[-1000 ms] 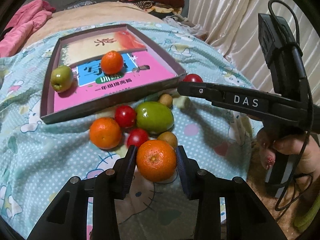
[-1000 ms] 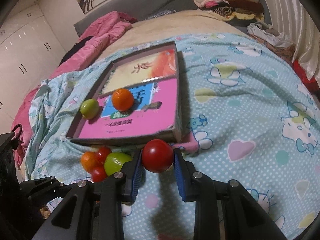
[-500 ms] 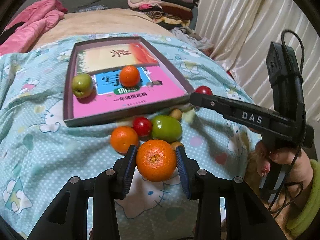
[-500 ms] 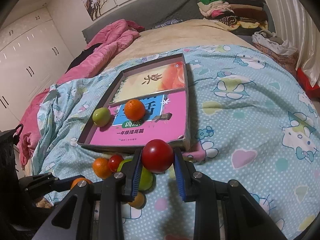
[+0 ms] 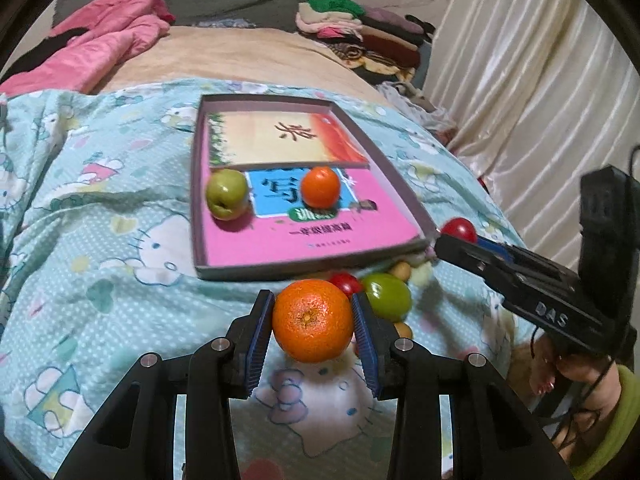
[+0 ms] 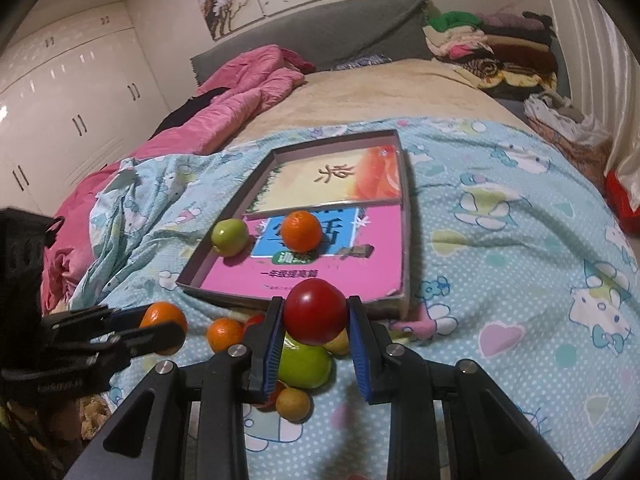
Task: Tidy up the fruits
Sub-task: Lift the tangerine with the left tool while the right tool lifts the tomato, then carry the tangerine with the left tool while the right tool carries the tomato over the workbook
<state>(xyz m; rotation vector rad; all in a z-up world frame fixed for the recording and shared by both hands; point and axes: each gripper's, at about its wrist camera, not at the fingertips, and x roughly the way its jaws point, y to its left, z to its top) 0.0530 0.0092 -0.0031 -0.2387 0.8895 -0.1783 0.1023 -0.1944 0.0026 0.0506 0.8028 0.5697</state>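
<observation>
My left gripper (image 5: 313,322) is shut on an orange (image 5: 313,320) and holds it above the blanket, in front of the shallow box (image 5: 300,270). My right gripper (image 6: 316,318) is shut on a red tomato (image 6: 316,311) above the loose fruit pile, near the box's front edge (image 6: 288,305). The box holds a green apple (image 5: 227,194) and an orange (image 5: 320,186). On the blanket lie a green mango (image 6: 304,364), an orange (image 6: 225,334), a small tomato (image 5: 345,282) and small yellow-brown fruits (image 6: 294,403).
The box lies on a light blue cartoon blanket (image 5: 100,240) over a bed. A pink quilt (image 6: 248,84) lies at the far left, folded clothes (image 5: 360,28) at the back, curtains (image 5: 540,80) on the right.
Both grippers have risen with their fruit and drawn back from the pile. The box now sits farther off and more of the room shows.
</observation>
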